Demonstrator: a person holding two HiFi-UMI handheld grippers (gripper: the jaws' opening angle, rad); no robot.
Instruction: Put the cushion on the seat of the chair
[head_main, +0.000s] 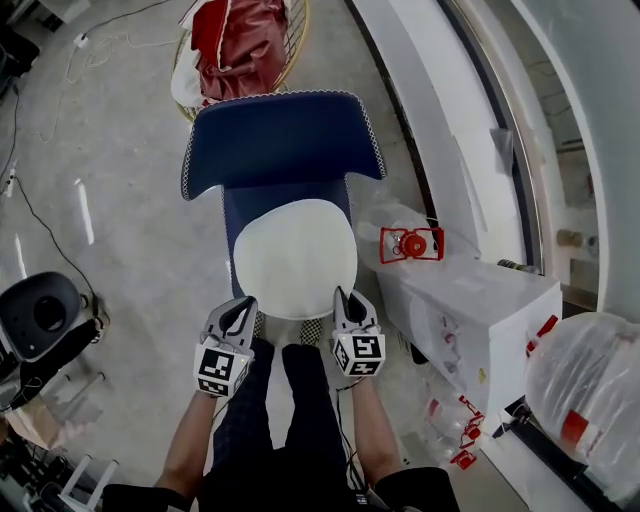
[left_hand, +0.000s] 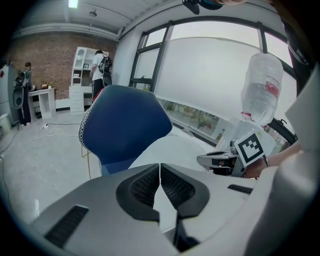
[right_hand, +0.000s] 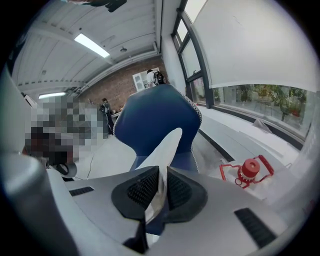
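Note:
A round white cushion (head_main: 295, 258) hangs over the seat of the blue chair (head_main: 283, 145), covering most of the seat from above. My left gripper (head_main: 243, 312) is shut on the cushion's near left edge, and my right gripper (head_main: 345, 302) is shut on its near right edge. In the left gripper view the cushion (left_hand: 172, 150) stretches ahead of the closed jaws toward the chair's back (left_hand: 125, 127), with the right gripper (left_hand: 216, 159) at the far side. In the right gripper view the cushion's edge (right_hand: 162, 155) runs up between the pads in front of the chair (right_hand: 157, 120).
A wire basket with red and white cloth (head_main: 240, 45) stands behind the chair. A white box (head_main: 470, 300) with a red reel (head_main: 412, 243) on it sits to the right, beside a clear bag (head_main: 585, 390). A black bin (head_main: 40, 315) is at the left. People stand far back (left_hand: 102, 67).

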